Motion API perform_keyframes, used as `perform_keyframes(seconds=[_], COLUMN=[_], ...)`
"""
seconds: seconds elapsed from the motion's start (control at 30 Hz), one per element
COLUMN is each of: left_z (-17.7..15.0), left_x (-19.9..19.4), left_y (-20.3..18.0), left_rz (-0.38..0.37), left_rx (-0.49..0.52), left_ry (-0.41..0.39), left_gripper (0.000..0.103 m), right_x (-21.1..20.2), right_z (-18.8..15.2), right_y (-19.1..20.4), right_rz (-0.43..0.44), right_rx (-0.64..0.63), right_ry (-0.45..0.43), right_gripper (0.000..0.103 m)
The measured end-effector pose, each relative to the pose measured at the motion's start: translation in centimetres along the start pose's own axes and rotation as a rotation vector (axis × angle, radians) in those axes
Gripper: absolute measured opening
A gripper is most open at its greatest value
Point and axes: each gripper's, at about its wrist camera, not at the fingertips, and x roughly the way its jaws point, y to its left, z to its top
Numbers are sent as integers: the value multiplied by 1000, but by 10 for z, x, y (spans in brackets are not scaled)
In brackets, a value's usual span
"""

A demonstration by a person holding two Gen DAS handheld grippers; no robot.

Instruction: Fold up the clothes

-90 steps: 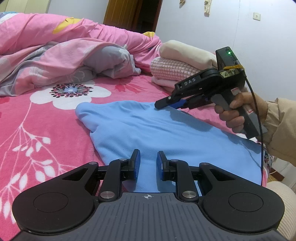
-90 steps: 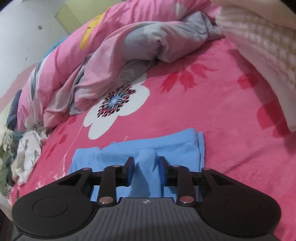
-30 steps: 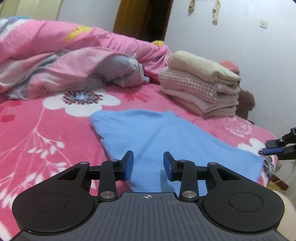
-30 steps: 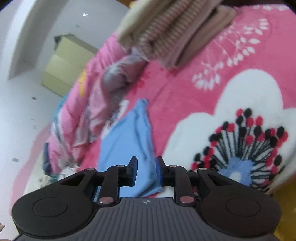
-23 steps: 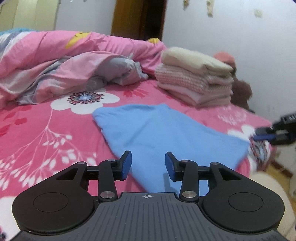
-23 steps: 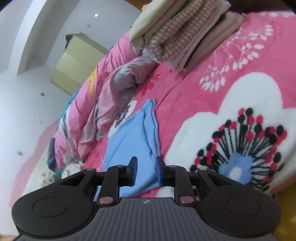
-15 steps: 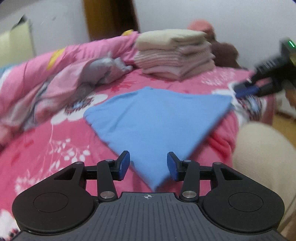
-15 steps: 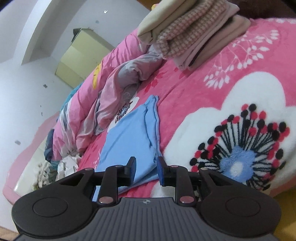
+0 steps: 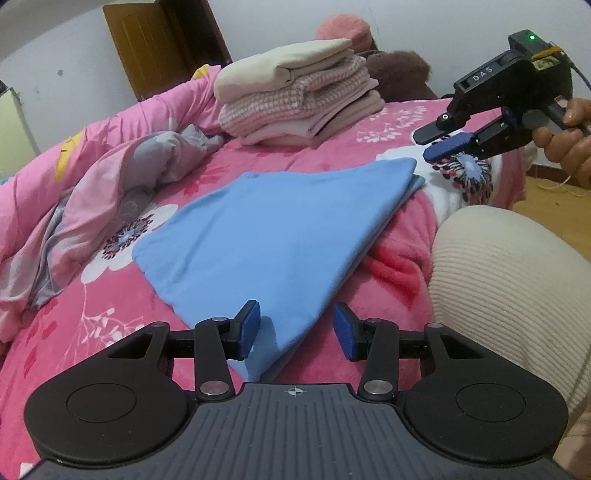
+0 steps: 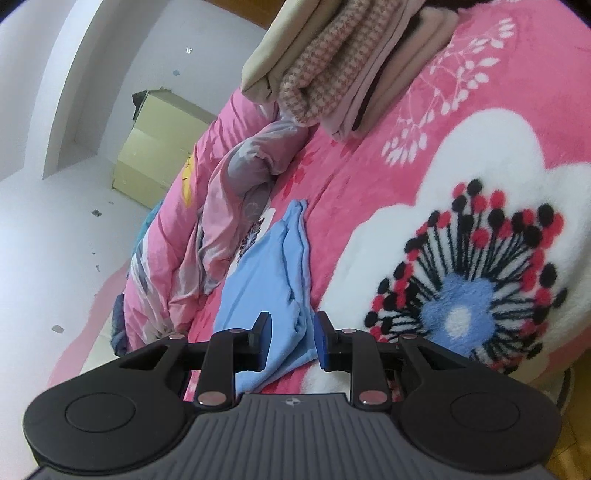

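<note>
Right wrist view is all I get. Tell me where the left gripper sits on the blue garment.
Observer: The left gripper straddles the near corner of the blue garment. Its jaws have just been opening and the pads grip nothing.
Operator: Now report my own gripper from outside.
Observer: The right gripper hovers open above the garment's far corner, clear of the cloth.
Operator: Say what is behind the folded stack.
Observer: A brown fluffy item and a pink one sit behind the folded stack.
</note>
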Motion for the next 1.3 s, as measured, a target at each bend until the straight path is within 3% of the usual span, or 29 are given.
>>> perform_keyframes(seconds=[0.17, 0.3, 0.7, 1.07, 1.2, 1.3], left_z=[1, 0, -2, -5, -6, -7], left_x=[0, -1, -2, 1, 1, 1], left_y=[6, 15, 21, 23, 24, 24], left_rz=[11, 3, 7, 19, 26, 32], left_rx=[-47, -109, -148, -156, -162, -161], left_ry=[-30, -33, -37, -36, -39, -40], left_gripper=[23, 18, 14, 13, 13, 13], right_x=[2, 2, 11, 18, 17, 15], right_z=[-1, 0, -5, -8, -10, -11], right_y=[-1, -2, 22, 20, 25, 30], right_rz=[11, 25, -54, -88, -76, -63], right_rx=[15, 30, -109, -117, -147, -169], right_ry=[-1, -17, -26, 0, -15, -27], right_gripper=[27, 27, 24, 26, 4, 4])
